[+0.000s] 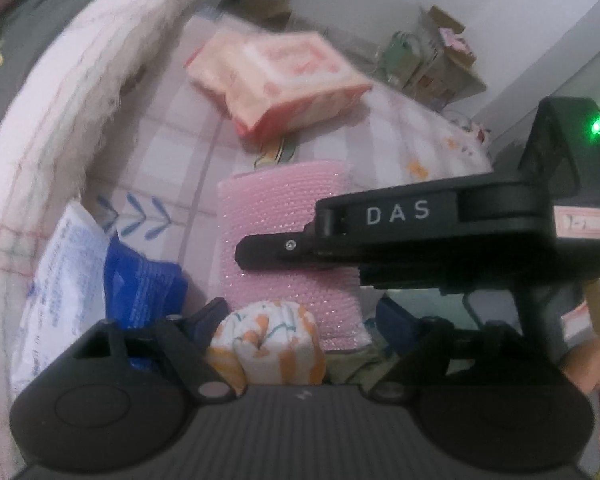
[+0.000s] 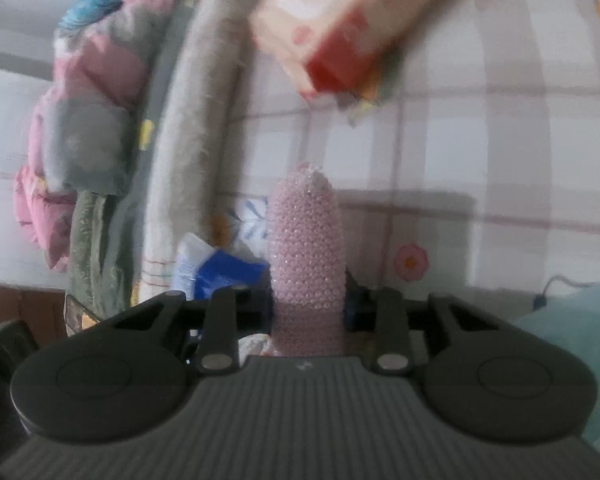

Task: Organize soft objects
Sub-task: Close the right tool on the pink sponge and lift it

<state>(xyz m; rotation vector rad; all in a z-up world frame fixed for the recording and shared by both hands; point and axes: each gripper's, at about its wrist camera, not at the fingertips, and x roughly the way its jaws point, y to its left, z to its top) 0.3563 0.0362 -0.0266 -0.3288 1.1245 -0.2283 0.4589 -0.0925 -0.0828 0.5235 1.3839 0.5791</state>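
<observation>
Risk of slipping: pink bubble-wrap pouch (image 2: 306, 248), springy and slick, pinched upright between the jaws of the right gripper (image 2: 306, 308) above the checked bed sheet (image 2: 480, 140). Left gripper (image 1: 276, 344) pinching a rolled orange-print cloth (image 1: 276, 344). Blurred pink tissue pack (image 1: 278, 80) lying beyond.

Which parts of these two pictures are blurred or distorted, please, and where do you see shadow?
Left wrist view: the pink tissue pack is smeared, the pink bubble wrap is fairly sharp, and the blanket edge bows from the fisheye. Right wrist view: the tissue pack is blurred, the bubble wrap is crisp, and a broad shadow lies on the checked sheet to its right.
</observation>
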